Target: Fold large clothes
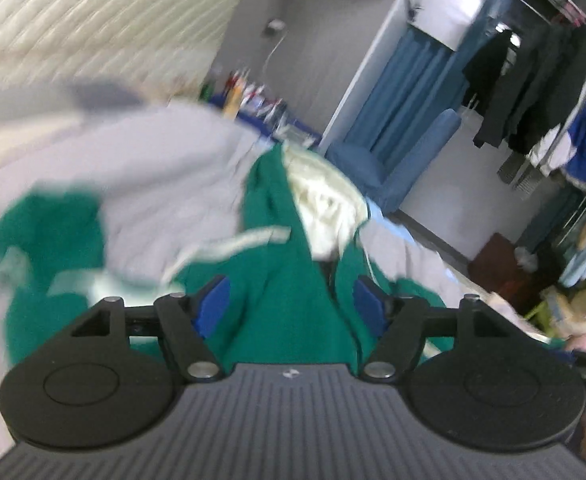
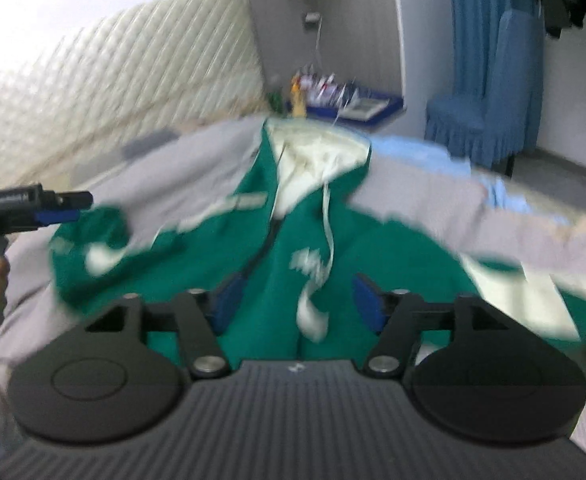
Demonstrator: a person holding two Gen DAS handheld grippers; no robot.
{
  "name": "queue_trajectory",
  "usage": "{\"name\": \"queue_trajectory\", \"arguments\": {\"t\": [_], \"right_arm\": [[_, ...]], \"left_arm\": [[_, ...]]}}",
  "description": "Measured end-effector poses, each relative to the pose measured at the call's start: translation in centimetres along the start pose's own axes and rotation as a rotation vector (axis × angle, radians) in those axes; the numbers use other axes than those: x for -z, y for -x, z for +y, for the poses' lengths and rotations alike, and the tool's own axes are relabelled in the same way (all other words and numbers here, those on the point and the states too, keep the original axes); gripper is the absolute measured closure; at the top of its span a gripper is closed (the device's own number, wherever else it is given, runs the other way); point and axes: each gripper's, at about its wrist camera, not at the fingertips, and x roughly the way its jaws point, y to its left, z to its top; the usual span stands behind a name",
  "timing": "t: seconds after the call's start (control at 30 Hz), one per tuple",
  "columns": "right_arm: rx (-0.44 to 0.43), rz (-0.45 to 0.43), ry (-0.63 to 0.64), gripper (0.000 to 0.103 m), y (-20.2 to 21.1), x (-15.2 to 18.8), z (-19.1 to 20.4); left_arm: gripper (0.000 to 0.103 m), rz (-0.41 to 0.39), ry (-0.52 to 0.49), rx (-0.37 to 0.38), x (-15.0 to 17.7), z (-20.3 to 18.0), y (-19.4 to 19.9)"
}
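Looks like a bedroom in a home. Shows a bed point(image 2: 197, 160) under a grey cover, a padded headboard point(image 1: 93, 20), a blue-covered chair point(image 1: 405, 152), and an open wardrobe point(image 1: 541, 80) hung with dark jackets.

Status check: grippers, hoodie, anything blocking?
Left gripper open, empty. Right gripper open, empty. Green hoodie spread on grey bed, cream hood lining up. Nothing blocking.

One green hoodie point(image 2: 293, 232), two hand-held grippers point(image 2: 297, 300)
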Motion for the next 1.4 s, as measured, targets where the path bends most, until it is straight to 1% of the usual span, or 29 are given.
{"name": "queue_trajectory", "arguments": {"t": [0.07, 0.17, 0.23, 0.27, 0.33, 0.37, 0.4, 0.43, 0.53, 0.6, 0.67, 0.7, 0.73, 0.77, 0.8, 0.83, 0.87, 0.9, 0.93, 0.97, 1.0, 1.07, 1.13, 1.23, 1.33, 1.4], "right_arm": [[-0.018, 0.039, -0.052, 0.023, 1.6, 1.7, -1.1], [-0.1, 0.133, -0.166, 0.021, 2.6, 4.6, -2.8], [-0.14, 0.201, -0.212, 0.021, 2.3, 6.4, -3.6], [-0.151, 0.232, -0.197, 0.021, 1.8, 7.1, -3.6], [-0.155, 0.288, -0.122, 0.021, 0.8, 8.4, -3.0], [-0.15, 0.311, -0.083, 0.021, 0.0, 8.9, -2.9], [-0.135, 0.318, -0.073, 0.021, -0.7, 9.4, -2.9], [-0.127, 0.318, -0.089, 0.021, -1.2, 10.1, -3.1], [-0.168, 0.326, -0.105, 0.021, -3.1, 10.9, -3.3], [-0.199, 0.337, -0.066, 0.022, -4.1, 11.1, -2.8], [-0.151, 0.303, -0.016, 0.022, -4.3, 11.3, -2.3], [-0.137, 0.299, 0.005, 0.025, -4.5, 11.3, -2.0], [-0.147, 0.307, 0.018, 0.032, -4.8, 11.4, -1.8], [-0.154, 0.31, 0.029, 0.043, -4.9, 11.3, -1.5], [-0.148, 0.306, 0.038, 0.049, -4.9, 11.2, -1.4], [-0.141, 0.3, 0.036, 0.065, -4.8, 11.0, -1.4], [-0.148, 0.292, 0.021, 0.078, -4.5, 10.7, -1.5], [-0.159, 0.273, 0.004, 0.082, -4.1, 10.4, -1.7], [-0.171, 0.246, -0.002, 0.088, -3.6, 9.9, -1.6], [-0.174, 0.217, 0.0, 0.092, -3.0, 9.4, -1.6], [-0.17, 0.188, -0.002, 0.093, -2.5, 8.8, -1.5], [-0.16, 0.128, -0.027, 0.094, -1.6, 7.4, -1.8], [-0.151, 0.078, -0.06, 0.095, -1.3, 5.9, -2.1], [-0.126, 0.044, -0.12, 0.095, -2.6, 3.6, -2.9], [-0.092, 0.042, -0.189, 0.095, -5.6, 1.7, -3.9], [-0.068, 0.052, -0.214, 0.095, -8.2, 1.3, -4.1]], "left_arm": [[0.029, 0.03, 0.093, -0.003, 2.5, 2.5, 2.9], [0.028, 0.068, 0.257, 0.018, 6.6, 6.5, 6.6], [0.027, 0.101, 0.355, 0.031, 9.0, 8.5, 7.9], [0.027, 0.12, 0.405, 0.049, 10.3, 9.5, 8.6], [0.027, 0.143, 0.467, 0.071, 12.1, 10.9, 9.3], [0.027, 0.151, 0.485, 0.08, 12.8, 11.2, 9.5], [0.027, 0.159, 0.497, 0.098, 13.4, 11.4, 9.7], [0.026, 0.168, 0.502, 0.113, 14.0, 11.4, 9.9], [0.012, 0.191, 0.489, 0.15, 15.5, 11.2, 10.6], [0.009, 0.225, 0.463, 0.185, 15.7, 10.7, 10.0], [0.006, 0.247, 0.455, 0.216, 16.1, 10.3, 9.5], [0.006, 0.259, 0.44, 0.219, 16.1, 10.1, 9.1], [0.006, 0.28, 0.423, 0.217, 16.2, 9.7, 8.5], [0.006, 0.309, 0.408, 0.217, 16.4, 9.5, 8.0], [0.007, 0.336, 0.396, 0.222, 16.5, 9.1, 7.5], [0.008, 0.352, 0.382, 0.219, 16.5, 8.8, 7.2], [0.012, 0.356, 0.363, 0.211, 16.5, 8.5, 7.0], [0.016, 0.361, 0.343, 0.208, 16.5, 8.1, 6.8], [0.028, 0.369, 0.325, 0.205, 16.3, 7.7, 6.6], [0.048, 0.369, 0.31, 0.199, 16.0, 7.4, 6.2], [0.056, 0.359, 0.293, 0.201, 15.7, 7.2, 6.1], [0.082, 0.301, 0.291, 0.236, 14.7, 7.0, 6.3], [0.083, 0.243, 0.307, 0.268, 13.2, 6.9, 5.9], [0.085, 0.164, 0.347, 0.294, 10.8, 6.9, 4.8], [0.085, 0.103, 0.359, 0.269, 8.5, 6.9, 2.5], [0.085, 0.08, 0.372, 0.24, 7.3, 7.4, 0.2]]}}
